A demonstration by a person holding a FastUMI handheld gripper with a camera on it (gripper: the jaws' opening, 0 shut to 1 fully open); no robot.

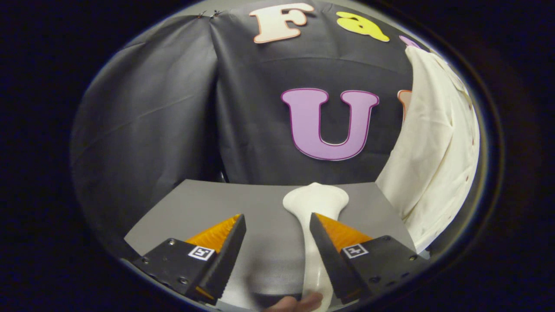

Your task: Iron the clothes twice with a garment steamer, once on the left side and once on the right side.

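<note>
gripper (277, 225) with jaws standing wide apart, holding nothing; the two dark serrated fingers (225, 255) with orange backs splay outward from each other, a broad gap of bare surface between their tips. garment steamer (315, 225), white, lies on the grey table (208, 203); its slim handle runs up through the gap close along the inner edge of the right finger, and its flared head spreads out just ahead of that finger's tip. the handle looks to be touching or nearly touching the right finger's toothed face; cannot tell which. the left finger stands well apart from the steamer, with open tabletop between them. near the base of the gap, at the lower end of the handle, a fingertip of a person's hand (299, 302) shows just beside the steamer; whether it grips the handle cannot be told. white shirt (438, 147) hangs beyond and to the right of the right finger, against the black cloth wall (151, 117), its lower hem reaching down beside the table's far right corner; a row of small buttons runs down its outer edge. shirt and steamer are apart, the steamer head short of the fabric. the table's far edge meets the wall beyond the steamer head.
</note>
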